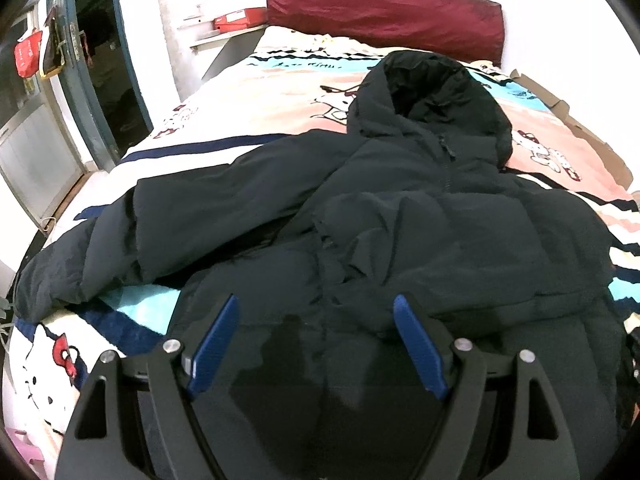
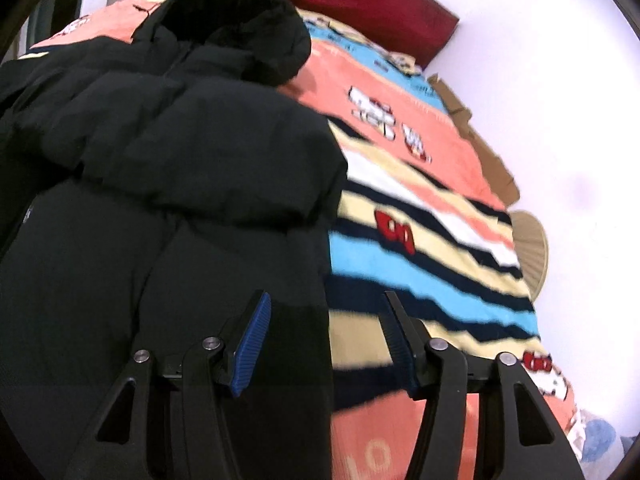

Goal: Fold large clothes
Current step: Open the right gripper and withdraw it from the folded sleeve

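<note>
1. A black jacket [image 1: 400, 220] lies spread on the bed [image 1: 248, 104], hood [image 1: 432, 88] far from the left gripper [image 1: 316, 344], one sleeve out to its left.
2. The left gripper hangs over the hem, jaws wide apart, holding nothing.
3. The right gripper [image 2: 326, 340] stands half open and empty, the jacket's edge between its fingers.

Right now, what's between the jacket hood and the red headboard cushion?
Only bare striped blanket between the hood and the cushion, in the left wrist view.
</note>
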Motion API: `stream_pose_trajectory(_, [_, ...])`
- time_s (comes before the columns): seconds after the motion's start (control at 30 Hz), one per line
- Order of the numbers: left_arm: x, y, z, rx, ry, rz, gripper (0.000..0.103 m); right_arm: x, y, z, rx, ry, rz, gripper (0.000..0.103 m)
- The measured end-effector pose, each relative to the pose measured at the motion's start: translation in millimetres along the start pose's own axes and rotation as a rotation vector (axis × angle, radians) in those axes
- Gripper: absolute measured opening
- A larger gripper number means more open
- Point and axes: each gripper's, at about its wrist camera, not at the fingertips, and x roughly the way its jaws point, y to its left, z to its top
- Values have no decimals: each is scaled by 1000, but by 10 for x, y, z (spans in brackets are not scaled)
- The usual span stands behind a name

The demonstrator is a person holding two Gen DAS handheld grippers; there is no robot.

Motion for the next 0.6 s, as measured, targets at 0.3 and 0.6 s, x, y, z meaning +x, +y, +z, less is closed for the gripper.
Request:
stream_pose_trajectory(0.3, [-171, 43, 16, -2, -20, -11, 79, -217, -229, -339, 7, 86, 23, 57])
stream_pose_trajectory(0.6, [-265, 53, -48, 3, -17, -19, 79, -370, -385, -585, -15, 143, 3, 65])
